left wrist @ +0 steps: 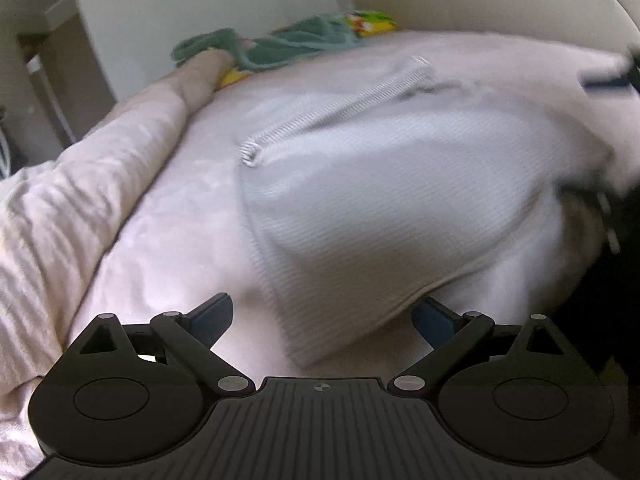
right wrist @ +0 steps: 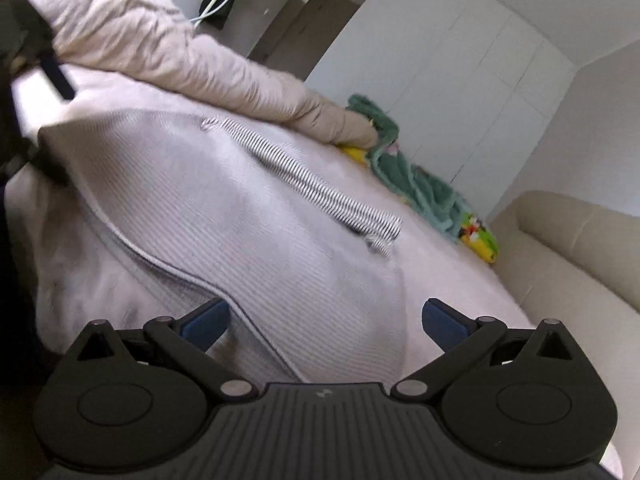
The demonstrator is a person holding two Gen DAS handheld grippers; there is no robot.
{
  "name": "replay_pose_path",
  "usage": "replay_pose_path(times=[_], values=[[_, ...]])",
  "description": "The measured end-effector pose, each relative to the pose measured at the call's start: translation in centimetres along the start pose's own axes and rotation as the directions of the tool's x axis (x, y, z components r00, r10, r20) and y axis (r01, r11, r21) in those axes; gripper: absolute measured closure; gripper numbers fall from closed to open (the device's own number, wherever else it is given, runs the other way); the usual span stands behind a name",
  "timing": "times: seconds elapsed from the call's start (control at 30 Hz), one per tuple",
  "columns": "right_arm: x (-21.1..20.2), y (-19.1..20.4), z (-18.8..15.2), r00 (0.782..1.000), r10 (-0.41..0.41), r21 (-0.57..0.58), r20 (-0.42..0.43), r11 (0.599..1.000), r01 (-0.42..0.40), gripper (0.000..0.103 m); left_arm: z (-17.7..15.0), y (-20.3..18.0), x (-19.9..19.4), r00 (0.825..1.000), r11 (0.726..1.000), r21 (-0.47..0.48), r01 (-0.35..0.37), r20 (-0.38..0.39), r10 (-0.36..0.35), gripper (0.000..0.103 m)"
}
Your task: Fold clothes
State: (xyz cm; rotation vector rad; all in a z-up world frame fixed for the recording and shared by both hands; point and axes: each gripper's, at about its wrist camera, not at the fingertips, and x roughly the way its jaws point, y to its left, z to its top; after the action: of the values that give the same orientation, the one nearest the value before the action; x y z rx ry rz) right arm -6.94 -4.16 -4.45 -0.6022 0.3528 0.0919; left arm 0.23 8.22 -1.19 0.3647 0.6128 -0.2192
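Note:
A pale, finely striped garment (left wrist: 360, 200) lies spread on the pink bed sheet (left wrist: 160, 240), with a bolder striped cuff or sleeve (left wrist: 332, 116) across its top. My left gripper (left wrist: 322, 318) is open, and the garment's near corner lies between its blue pads (left wrist: 212, 316). In the right wrist view the same garment (right wrist: 240, 220) stretches away, its piped hem (right wrist: 168, 268) running toward me. My right gripper (right wrist: 324, 322) is open, with the garment's edge lying between its fingers. The opposite gripper shows only as a blur at each view's edge.
A rumpled beige duvet (right wrist: 160, 40) is heaped along one side of the bed. A green fleece cloth (right wrist: 416, 184) and a yellow printed item (right wrist: 480, 240) lie at the far end. A cream padded headboard (right wrist: 572, 248) and white wardrobe doors (right wrist: 440, 60) border the bed.

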Motion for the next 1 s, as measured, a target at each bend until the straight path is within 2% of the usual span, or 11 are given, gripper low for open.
replay_pose_path(times=[0.2, 0.27, 0.37, 0.43, 0.47, 0.57, 0.67, 0.77, 0.83, 0.93, 1.0], values=[[0.5, 1.6, -0.7, 1.000, 0.006, -0.035, -0.020, 0.999, -0.007, 0.000, 1.3, 1.9, 0.2, 0.996, 0.989, -0.126, -0.079, 0.024, 0.083, 0.004], [0.8, 1.7, -0.7, 1.000, 0.003, -0.029, -0.018, 1.000, -0.003, 0.000, 1.4, 1.7, 0.7, 0.998, 0.992, -0.112, -0.061, 0.016, 0.063, 0.004], [-0.7, 0.6, -0.1, 0.994, -0.077, 0.055, 0.074, 0.996, 0.073, 0.000, 0.6, 0.6, 1.0, 0.999, 0.998, -0.044, -0.043, 0.003, 0.043, 0.004], [-1.9, -0.2, 0.3, 0.978, -0.163, 0.099, 0.134, 0.984, 0.150, 0.000, 0.3, 0.0, 1.0, 0.996, 0.996, -0.016, -0.086, 0.017, 0.086, 0.004], [-1.9, -0.3, 0.4, 0.973, -0.186, 0.097, 0.134, 0.980, 0.174, 0.000, 0.5, 0.0, 0.9, 0.993, 0.993, -0.017, -0.114, 0.032, 0.114, 0.004], [-0.2, -0.2, -0.5, 0.986, -0.163, 0.045, 0.044, 0.986, 0.161, 0.000, 1.5, 1.0, 0.1, 0.975, 0.977, -0.101, -0.187, 0.098, 0.197, 0.004], [0.6, 0.3, -1.7, 0.989, -0.147, 0.019, -0.012, 0.989, 0.147, 0.000, 2.3, 2.9, -2.0, 0.944, 0.945, -0.222, -0.242, 0.170, 0.282, 0.003], [-0.4, -1.6, -2.3, 0.958, -0.285, 0.059, 0.014, 0.957, 0.284, 0.000, 1.9, 5.2, -4.6, 0.915, 0.906, -0.334, -0.262, 0.213, 0.343, 0.003], [-1.4, -3.7, -2.5, 0.932, -0.361, 0.123, 0.031, 0.927, 0.355, 0.000, 1.1, 6.0, -5.0, 0.926, 0.903, -0.352, -0.244, 0.192, 0.325, 0.003], [-1.7, -5.4, -2.9, 0.947, -0.322, 0.171, 0.000, 0.933, 0.317, 0.000, -0.5, 4.9, -3.7, 0.952, 0.921, -0.312, -0.232, 0.122, 0.281, 0.003], [-1.5, -5.0, -3.5, 0.947, -0.321, 0.130, -0.009, 0.939, 0.320, 0.000, -1.4, 3.8, -2.7, 0.960, 0.933, -0.263, -0.243, 0.074, 0.271, 0.003]])
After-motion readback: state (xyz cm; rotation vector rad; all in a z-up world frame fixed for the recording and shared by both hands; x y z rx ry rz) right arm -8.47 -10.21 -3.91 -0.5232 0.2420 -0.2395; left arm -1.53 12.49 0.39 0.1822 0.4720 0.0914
